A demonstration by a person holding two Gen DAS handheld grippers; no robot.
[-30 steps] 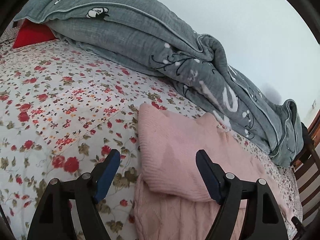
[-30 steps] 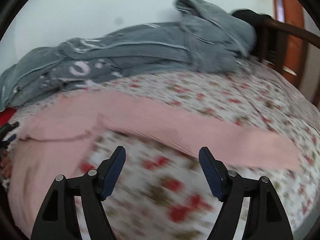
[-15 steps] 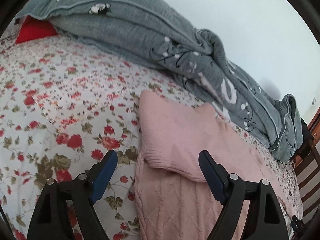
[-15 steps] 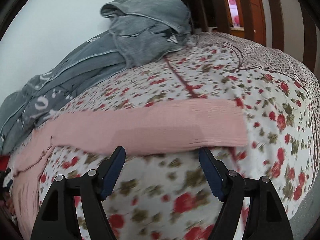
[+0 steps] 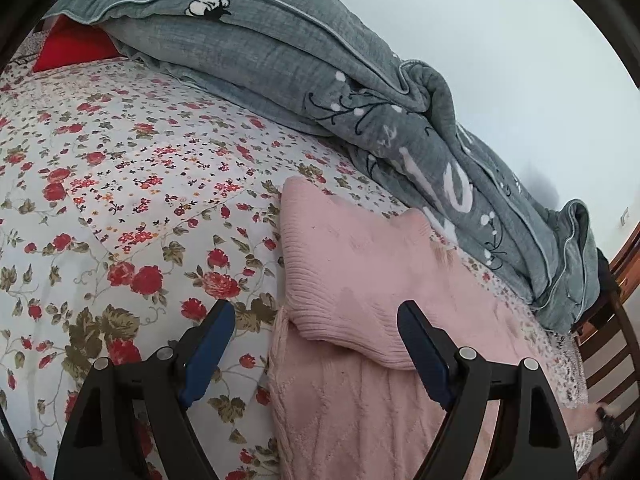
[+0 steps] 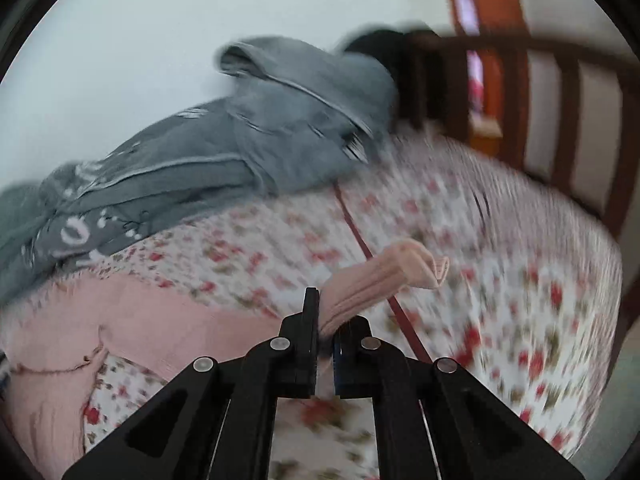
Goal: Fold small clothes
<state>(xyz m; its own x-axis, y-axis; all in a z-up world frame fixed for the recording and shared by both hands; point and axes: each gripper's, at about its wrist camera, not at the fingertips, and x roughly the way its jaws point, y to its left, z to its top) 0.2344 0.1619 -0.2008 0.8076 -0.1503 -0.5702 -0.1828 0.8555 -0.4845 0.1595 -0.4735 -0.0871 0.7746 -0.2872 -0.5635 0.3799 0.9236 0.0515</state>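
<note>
Item: pink sweater (image 5: 360,380), knitted, lying on a bed with a flowered sheet (image 5: 120,200). One sleeve (image 5: 340,280) is already folded across the body; it lies just ahead of the left tongs (image 5: 316,344), between their two pads.

Left tongs: wide open, holding nothing, hovering just above the sweater's edge.

Right tongs (image 6: 326,320): clamped shut on the cuff end of the other sleeve (image 6: 380,280), which sticks out ahead of the pads and is lifted off the sheet. The rest of the sweater lies to their left.

Nearby: grey quilt (image 5: 320,80) bunched beyond the sweater, along the wall; red pillow (image 5: 72,48) at far left; wooden bed rail (image 6: 560,120) at right.

Step in hand, by judgement: folding in the second sleeve.

Next move calls for: carrying the cuff leftward over the body, laying it flat, then releasing; left tongs could steady the body meanwhile.
</note>
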